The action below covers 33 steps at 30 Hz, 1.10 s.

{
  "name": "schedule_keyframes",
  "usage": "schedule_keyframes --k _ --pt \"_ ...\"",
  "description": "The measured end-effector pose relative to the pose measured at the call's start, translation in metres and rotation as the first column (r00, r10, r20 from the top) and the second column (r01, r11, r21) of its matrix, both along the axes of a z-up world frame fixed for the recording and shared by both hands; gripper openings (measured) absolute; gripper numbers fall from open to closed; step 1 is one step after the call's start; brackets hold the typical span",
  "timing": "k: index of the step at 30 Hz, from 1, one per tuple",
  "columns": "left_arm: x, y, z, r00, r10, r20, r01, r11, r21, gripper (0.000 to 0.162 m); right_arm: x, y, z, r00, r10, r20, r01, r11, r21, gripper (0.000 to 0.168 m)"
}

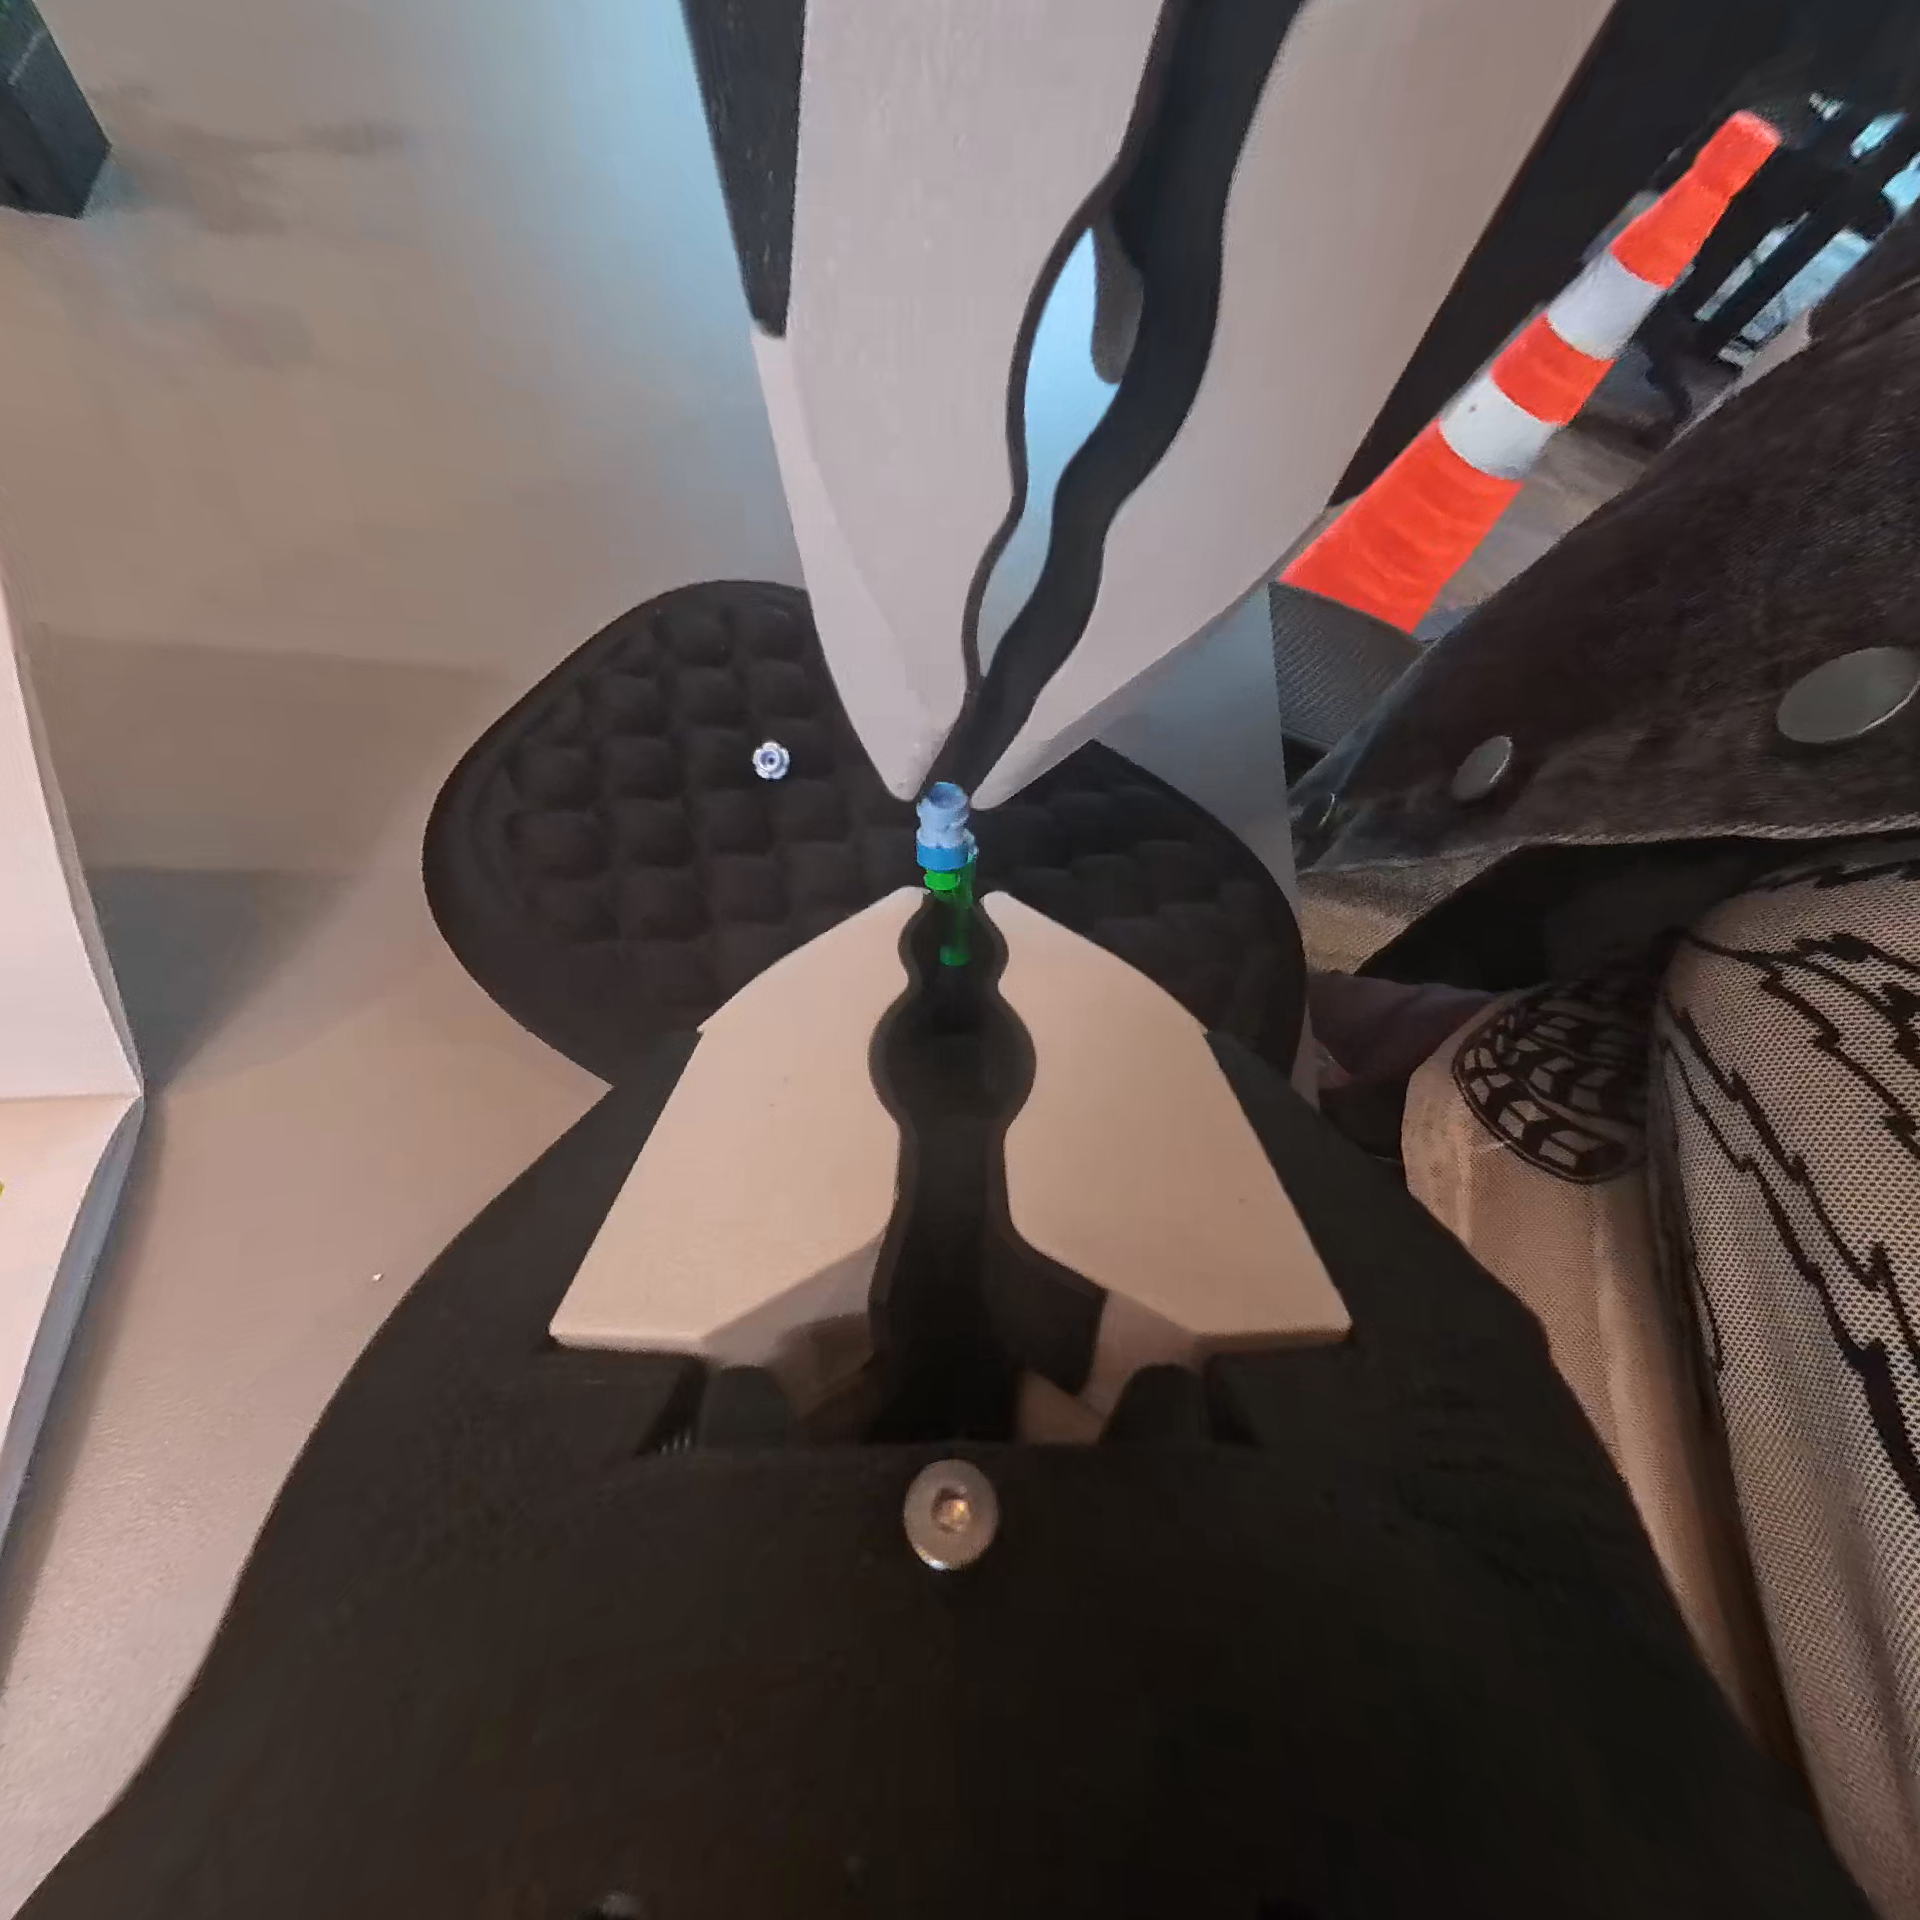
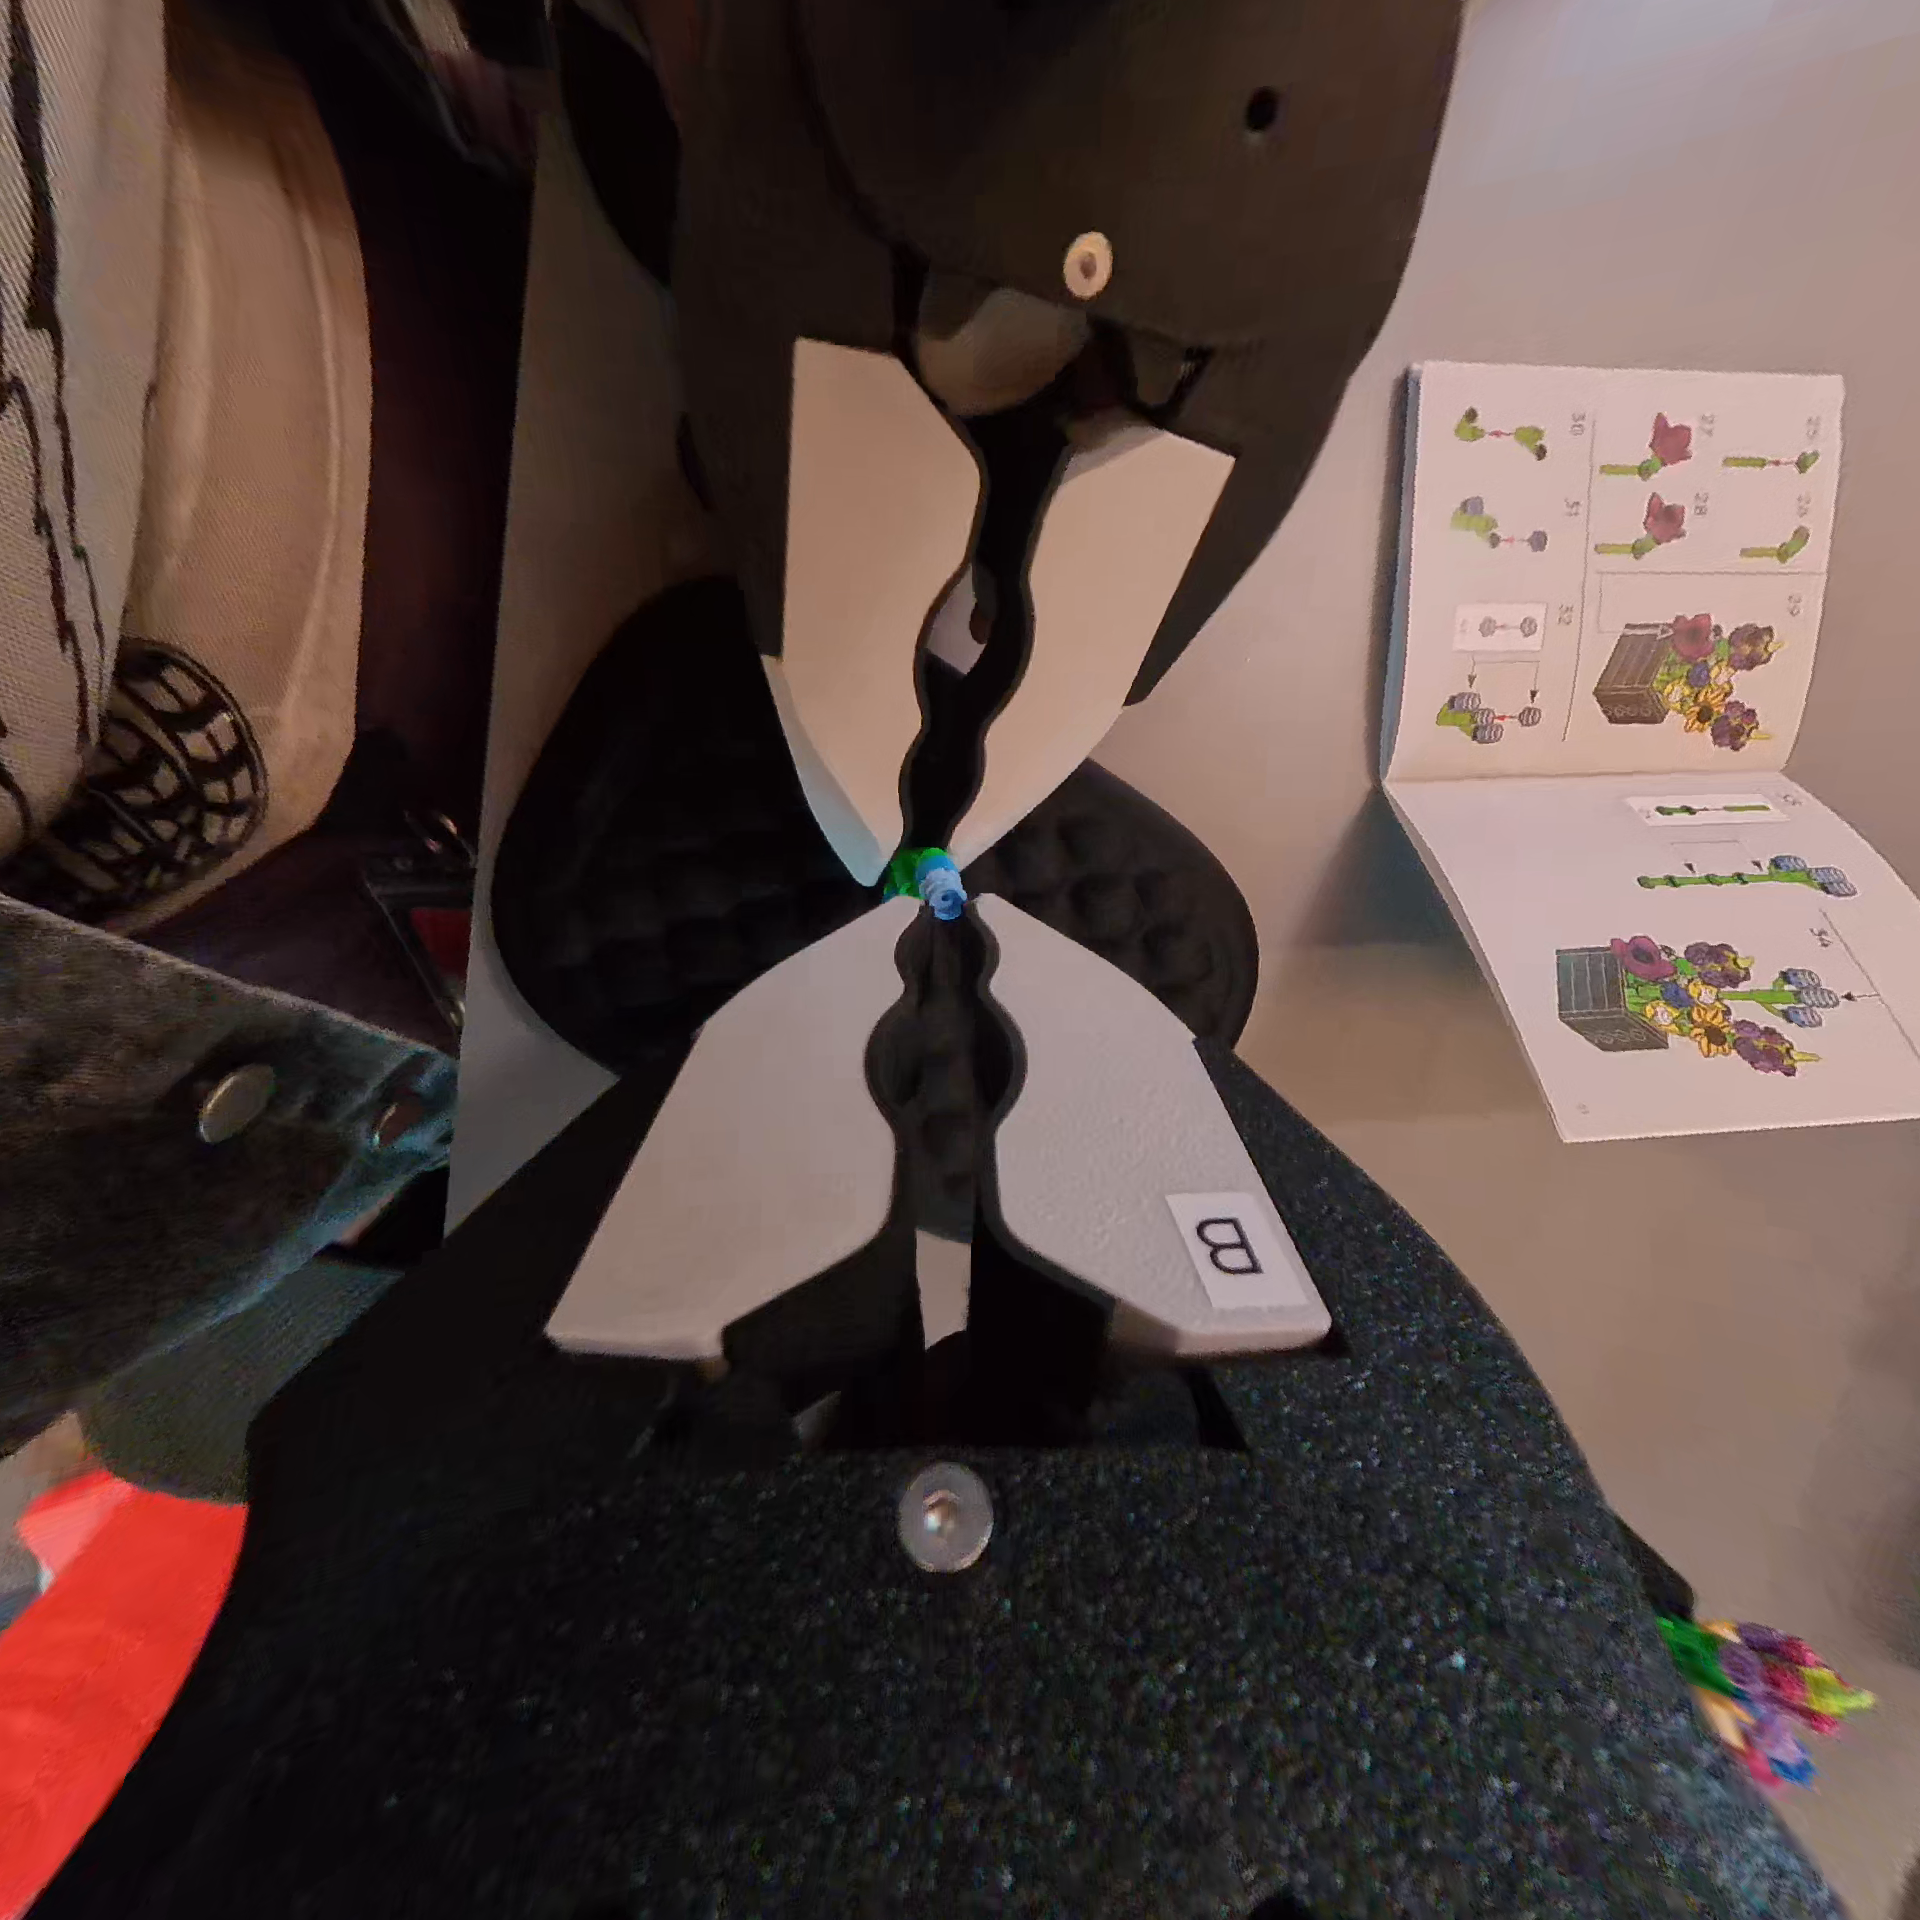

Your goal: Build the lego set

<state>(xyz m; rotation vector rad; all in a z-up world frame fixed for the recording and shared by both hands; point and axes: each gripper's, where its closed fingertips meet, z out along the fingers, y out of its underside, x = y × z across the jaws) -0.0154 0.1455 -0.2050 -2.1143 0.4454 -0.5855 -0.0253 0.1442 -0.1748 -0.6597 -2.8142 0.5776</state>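
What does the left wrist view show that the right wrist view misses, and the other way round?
Left wrist view only: a loose pale round piece on the black mat, and an orange traffic cone. Right wrist view only: the open instruction booklet and a colourful flower build at the lower right. Both: the left gripper shut on the green stem, and the right gripper pinching the blue piece at its tip.

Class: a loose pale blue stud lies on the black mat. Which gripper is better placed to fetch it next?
Probably the right gripper: it pinches only the blue top piece, already on the green stem held by the left gripper. The loose stud lies nearby.
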Motion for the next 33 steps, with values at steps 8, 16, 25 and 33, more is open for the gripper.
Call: schedule_keyframes --k 8,16,25,33 --pt "-0.001 -0.001 0.007 0.999 -0.006 0.047 0.004 0.999 0.035 0.006 -0.004 -0.005 0.007 0.994 -0.108 -0.011 0.101 0.957 -0.272 0.005" --pt "-0.003 -0.002 0.013 0.996 0.002 0.085 -0.007 0.998 0.063 0.006 -0.008 -0.007 0.011 0.984 -0.176 -0.002 0.158 0.888 -0.433 0.005" --pt "-0.003 -0.001 0.011 0.998 0.003 0.069 -0.007 0.998 0.059 0.005 -0.009 -0.006 0.008 0.968 -0.251 0.025 0.219 0.787 -0.578 0.005" --pt "-0.006 -0.001 0.019 0.993 0.019 0.115 -0.031 0.995 0.097 0.006 -0.015 -0.005 0.017 0.961 -0.275 -0.02 0.205 0.76 -0.617 0.005"
